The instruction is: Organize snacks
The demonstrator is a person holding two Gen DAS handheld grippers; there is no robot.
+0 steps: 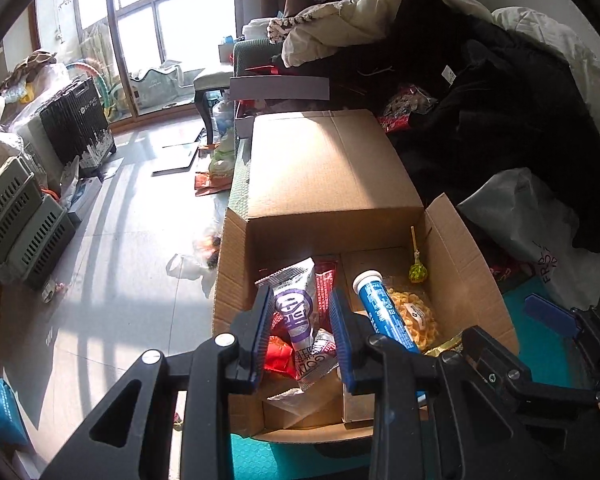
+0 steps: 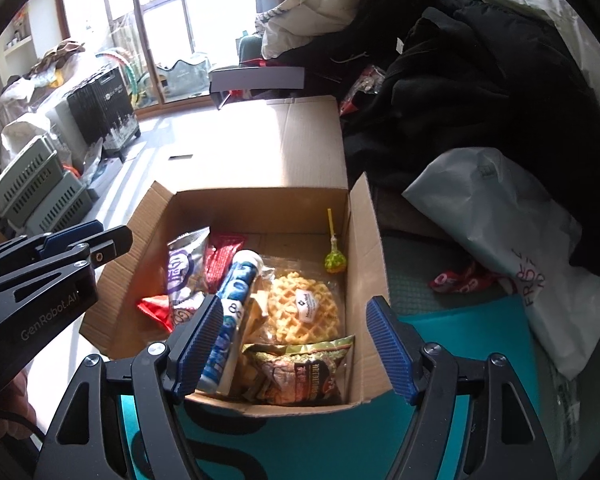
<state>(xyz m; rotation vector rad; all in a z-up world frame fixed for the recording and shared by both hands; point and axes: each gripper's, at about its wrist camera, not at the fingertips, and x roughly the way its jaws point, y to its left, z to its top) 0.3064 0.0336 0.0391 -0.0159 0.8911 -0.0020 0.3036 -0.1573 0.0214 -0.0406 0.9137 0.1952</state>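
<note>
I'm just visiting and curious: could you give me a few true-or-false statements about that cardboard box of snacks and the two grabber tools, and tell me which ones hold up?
1. The cardboard box stands open with snacks inside. True.
2. A blue tube lies in the box beside a waffle packet. True.
3. The lollipop lies on the floor outside the box. False: it lies inside the box, near a far corner.
4. The right gripper is clamped on the tube. False: its jaws stand wide apart, holding nothing.
5. The left gripper carries the waffle packet. False: nothing is held between its blue pads.
</note>
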